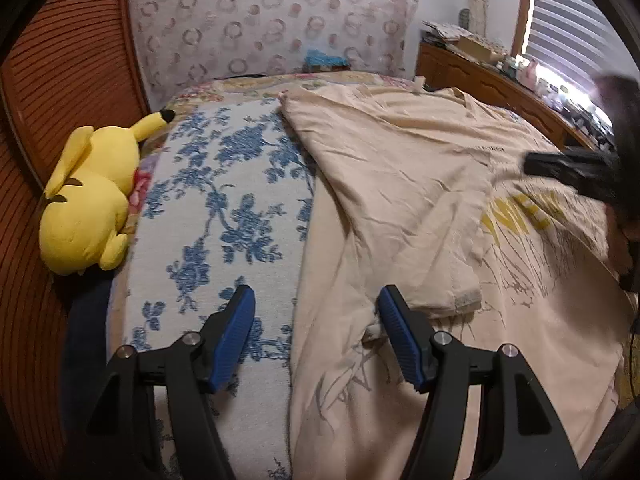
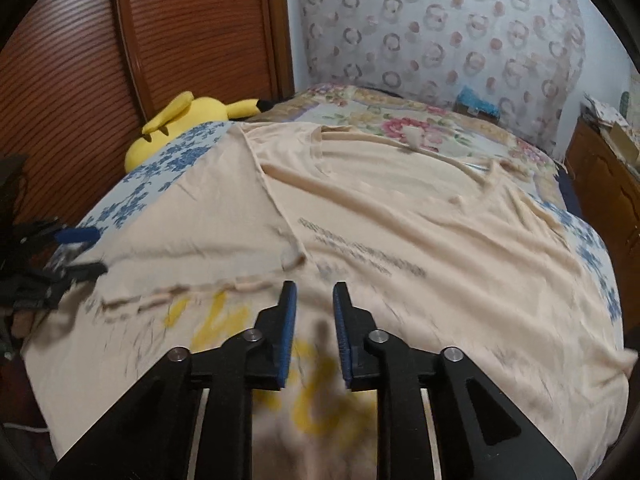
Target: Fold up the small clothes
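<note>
A beige T-shirt point(image 1: 400, 168) point(image 2: 420, 220) with yellow letters and grey print lies spread on the bed, its left side and sleeve folded in over the chest. My left gripper point(image 1: 316, 308) is open wide at the shirt's left edge; its right pad point(image 1: 394, 320) rests beside a small bunched fold, and nothing is gripped. It also shows at the left edge of the right wrist view, left gripper point(image 2: 86, 252). My right gripper point(image 2: 315, 292) hovers over the yellow print with a narrow gap between its pads and nothing in it. It appears blurred at the right of the left wrist view, right gripper point(image 1: 560, 164).
A yellow plush toy point(image 1: 92, 196) point(image 2: 188, 116) lies at the bed's left edge against a slatted wooden door point(image 1: 60, 60). A blue-flowered cover point(image 1: 224, 200) lies under the shirt. A cluttered wooden dresser point(image 1: 480, 76) point(image 2: 600, 176) stands on the right, a small blue box point(image 1: 324, 60) by the headboard.
</note>
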